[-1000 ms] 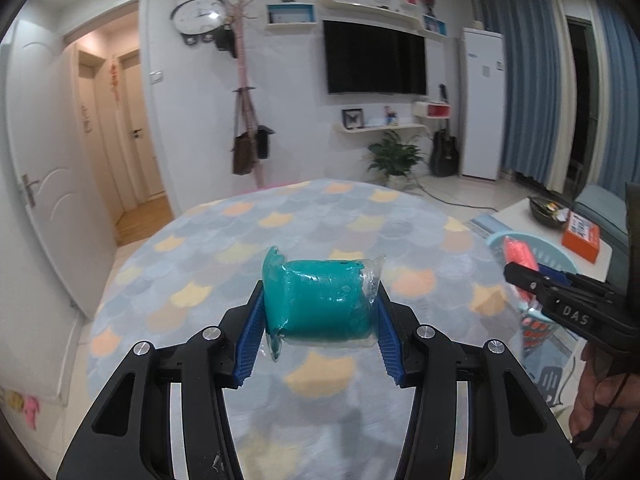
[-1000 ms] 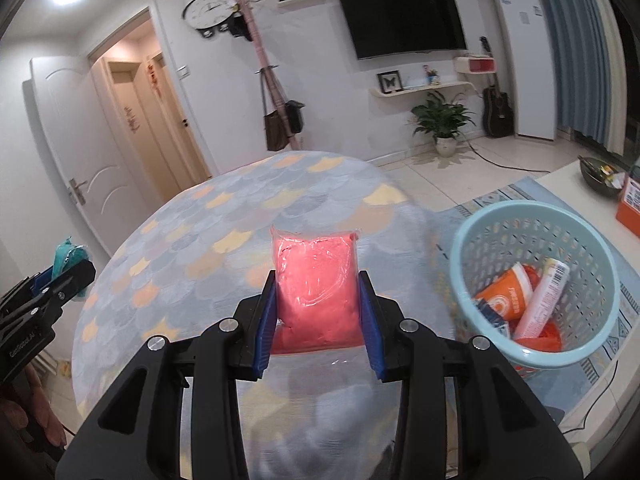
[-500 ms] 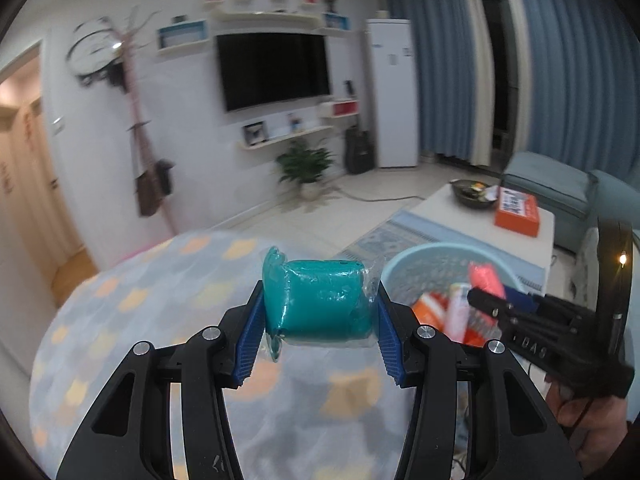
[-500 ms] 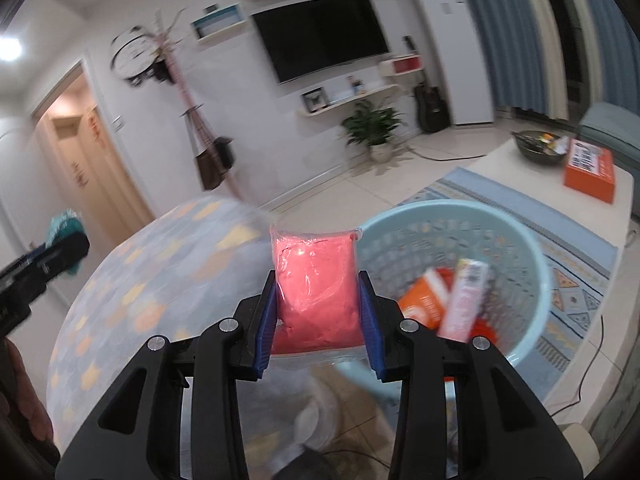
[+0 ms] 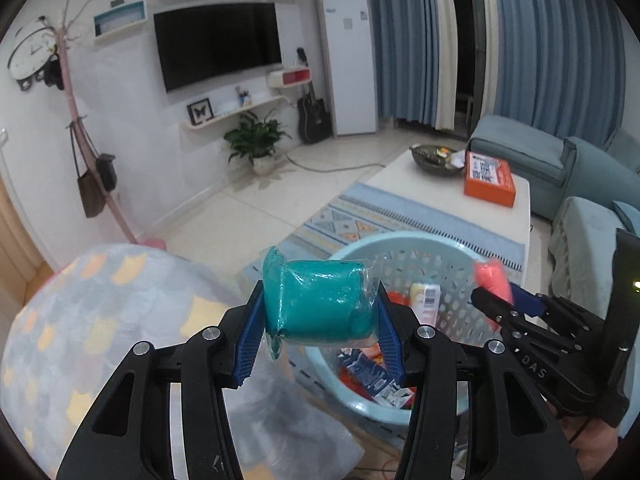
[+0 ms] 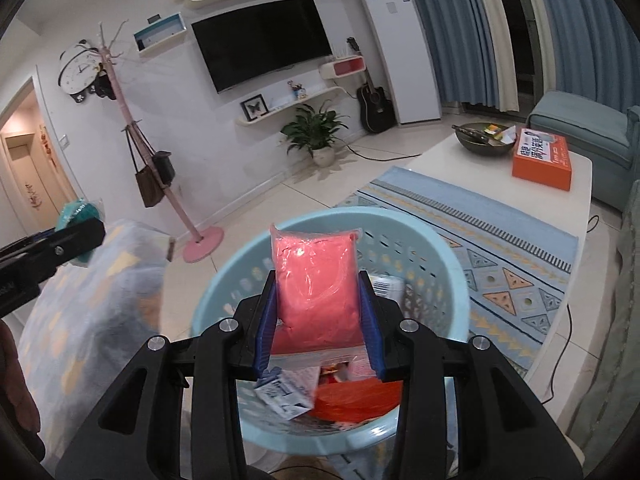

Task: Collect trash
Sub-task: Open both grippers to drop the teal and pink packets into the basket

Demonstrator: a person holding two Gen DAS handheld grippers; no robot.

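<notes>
Your left gripper (image 5: 318, 312) clamped a teal pouch (image 5: 318, 306) at the basket's (image 6: 224, 280) left rim, beside the table (image 5: 100, 312). Your right gripper (image 6: 318, 312) pinched a pink pouch (image 6: 316, 280) over the basket's trash (image 6: 352, 400).

White walls, wall-mounted television (image 5: 218, 44), blue curtains (image 5: 556, 44), tiled floor (image 5: 256, 208).
</notes>
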